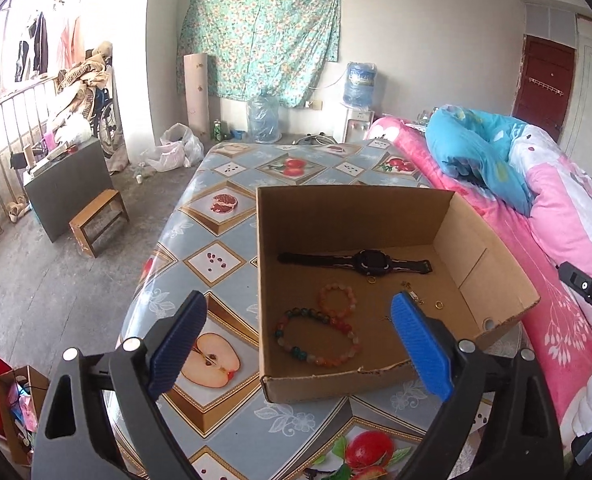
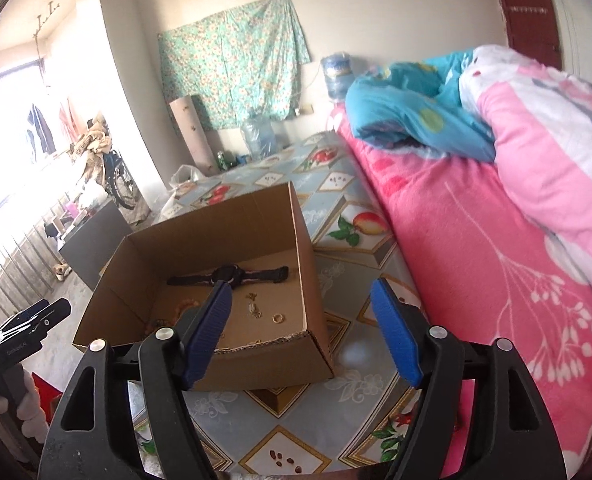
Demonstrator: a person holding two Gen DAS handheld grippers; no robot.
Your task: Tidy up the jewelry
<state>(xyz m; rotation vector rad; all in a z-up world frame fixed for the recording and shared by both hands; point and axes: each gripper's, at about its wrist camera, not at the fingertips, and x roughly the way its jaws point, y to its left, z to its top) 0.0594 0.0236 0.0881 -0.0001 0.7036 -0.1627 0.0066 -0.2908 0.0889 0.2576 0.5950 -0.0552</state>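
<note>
An open cardboard box [image 1: 496, 300] [image 2: 308, 248] stands on the fruit-patterned table. Inside it lie a black watch [image 1: 366, 262] [image 2: 228, 274], a multicoloured bead bracelet [image 1: 316, 338], a smaller orange bead bracelet [image 1: 336, 300], a gold ring [image 1: 439, 304] [image 2: 278, 317] and small gold pieces [image 2: 254, 308]. My left gripper [image 1: 300, 344] hangs open above the box's near left corner, nothing between its blue pads. Over the box's near right corner, my right gripper [image 2: 302, 330] is open and empty too. Each wrist view catches the other gripper's black body at its edge.
The table's cloth [image 1: 224, 264] [image 2: 352, 376] shows fruit tiles. A bed with a pink quilt [image 1: 568, 240] [image 2: 496, 260] and a blue blanket [image 1: 480, 148] runs along the table's right side. A small wooden stool [image 1: 98, 220] and a grey cabinet [image 1: 70, 184] stand on the floor at the left.
</note>
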